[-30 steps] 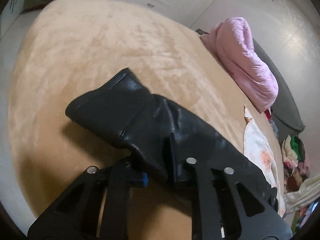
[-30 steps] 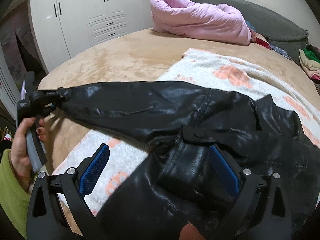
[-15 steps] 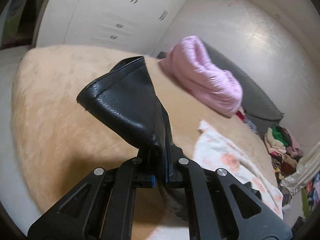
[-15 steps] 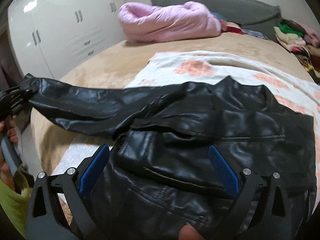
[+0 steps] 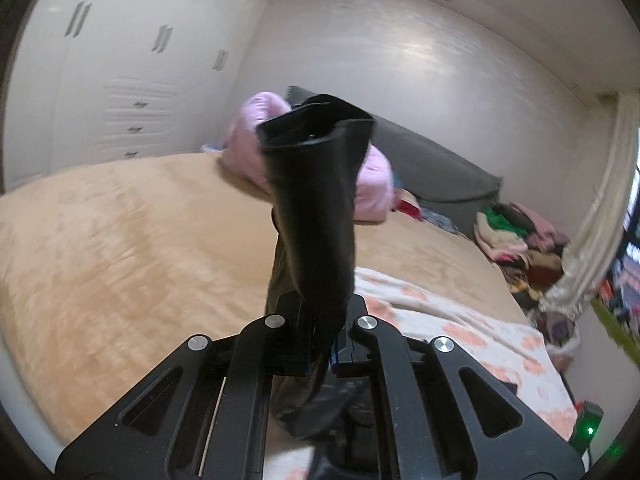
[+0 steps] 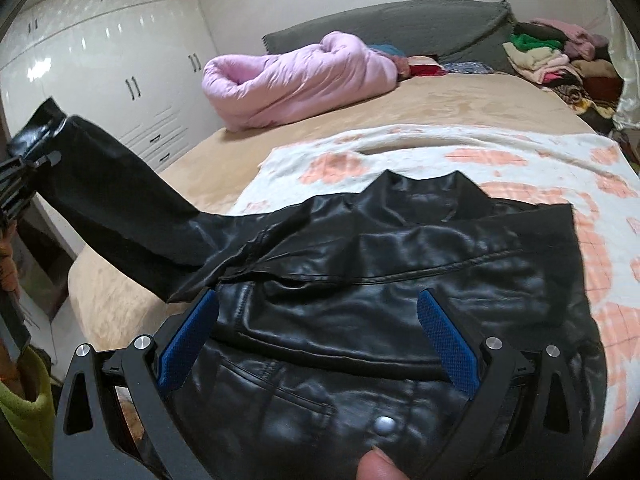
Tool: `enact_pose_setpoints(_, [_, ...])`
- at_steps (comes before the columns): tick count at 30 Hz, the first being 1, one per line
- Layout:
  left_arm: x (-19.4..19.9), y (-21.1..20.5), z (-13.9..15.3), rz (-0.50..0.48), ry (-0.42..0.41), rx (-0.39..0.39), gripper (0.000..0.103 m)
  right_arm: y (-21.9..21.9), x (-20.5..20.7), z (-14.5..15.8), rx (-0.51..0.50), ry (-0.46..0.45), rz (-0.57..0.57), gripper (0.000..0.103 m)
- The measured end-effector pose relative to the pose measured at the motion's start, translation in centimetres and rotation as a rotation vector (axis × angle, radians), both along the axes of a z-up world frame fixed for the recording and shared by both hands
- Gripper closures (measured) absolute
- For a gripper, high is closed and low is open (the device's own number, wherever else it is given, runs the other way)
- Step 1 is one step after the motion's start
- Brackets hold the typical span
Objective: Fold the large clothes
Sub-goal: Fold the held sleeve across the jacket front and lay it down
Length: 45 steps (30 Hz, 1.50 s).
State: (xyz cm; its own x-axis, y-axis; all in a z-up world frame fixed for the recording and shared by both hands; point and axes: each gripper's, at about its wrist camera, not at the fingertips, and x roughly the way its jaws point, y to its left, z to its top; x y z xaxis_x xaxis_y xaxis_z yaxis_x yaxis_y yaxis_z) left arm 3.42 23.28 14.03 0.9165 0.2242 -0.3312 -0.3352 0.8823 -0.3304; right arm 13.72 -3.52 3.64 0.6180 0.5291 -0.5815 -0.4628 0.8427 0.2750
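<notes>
A black leather jacket [image 6: 400, 264] lies spread on a white blanket with orange patches [image 6: 560, 160] on the bed. Its sleeve [image 6: 112, 200] is stretched up and to the left, off the mattress. My left gripper [image 5: 322, 346] is shut on that sleeve [image 5: 316, 208] near the cuff, which stands upright in front of the camera with its open end facing up. In the right wrist view the left gripper [image 6: 24, 172] shows at the far left edge. My right gripper [image 6: 318, 334] hovers wide open over the jacket's body, with its blue pads [image 6: 188, 340] apart from the leather.
The tan bed cover [image 5: 120, 248] stretches left and back. A rolled pink quilt [image 6: 296, 80] lies at the grey headboard [image 6: 400, 28]. Piled clothes [image 6: 560, 56] sit at the back right. White wardrobes [image 6: 100, 80] line the left wall. A green sleeve [image 6: 24, 420] is at the lower left.
My left gripper has closed tight on the sleeve and raised it from lying on the bed to standing upright. The right gripper has drifted over the jacket's body, still open.
</notes>
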Motion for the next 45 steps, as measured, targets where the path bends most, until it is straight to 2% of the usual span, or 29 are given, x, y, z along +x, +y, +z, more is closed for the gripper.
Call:
enact_pose_setpoints(6, [2.6,-5.3,0.7,-0.120,0.013,0.057,0.103,-5.0,0.1,0.4,0.046,0.005,-0.093,0.004])
enact_pose_setpoints(12, [4.9,-10.3,0.0,-0.236,0.045,0.106,0.103,-9.8,-0.1,0.3,0.088,0.026,-0.188,0.004])
enact_pose_setpoints(19, [8.1,-16.1,-2.4,-0.367,0.100,0.146,0.103,-14.2,-0.6,0.1,0.100,0.050,-0.271,0.004])
enact_pose_setpoints(26, [10.5,-19.7,-5.0,-0.450,0.177,0.158,0.103,-18.4,-0.8,-0.5,0.121,0.060,-0.356,0.004])
enact_pose_setpoints(33, [11.4,-22.4,-7.2,-0.504,0.254,0.177,0.103,-20.6,-0.4,-1.2,0.139,0.077,-0.411,0.004])
enact_pose_setpoints(45, [12.2,-25.9,-13.9,-0.618,0.409,0.226,0.101,-21.2,0.7,-2.8,0.125,0.120,-0.430,0.004])
